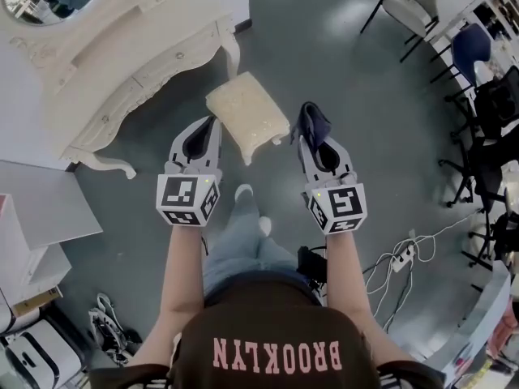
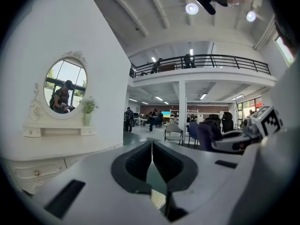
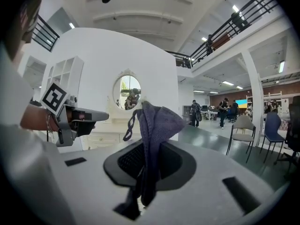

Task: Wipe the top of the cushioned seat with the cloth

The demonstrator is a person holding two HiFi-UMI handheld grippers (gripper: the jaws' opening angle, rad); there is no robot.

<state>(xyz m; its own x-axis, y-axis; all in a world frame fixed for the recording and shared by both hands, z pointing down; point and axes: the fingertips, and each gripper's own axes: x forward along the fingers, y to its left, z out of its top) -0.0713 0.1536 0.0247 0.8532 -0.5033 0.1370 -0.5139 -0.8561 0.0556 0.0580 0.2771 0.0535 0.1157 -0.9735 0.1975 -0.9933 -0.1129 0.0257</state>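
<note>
Draping over the right claw [image 3: 149, 142], the pinched cloth [image 3: 158, 117] hides its tips.

Seat [image 1: 247, 113] sits on the floor just right of the dressing table [image 1: 122, 67], ahead of and between left gripper [image 1: 208, 130] and right gripper [image 1: 311, 146], cloth [image 1: 311, 121] pinched in the right one's jaws, chairs [image 1: 454, 47] far right, power strip [image 1: 401, 259] on the floor near right.

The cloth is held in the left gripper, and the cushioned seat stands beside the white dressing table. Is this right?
No. The right gripper holds the cloth, as the right gripper view shows; the left gripper is shut and empty. The cushioned seat does stand beside the white dressing table.
</note>
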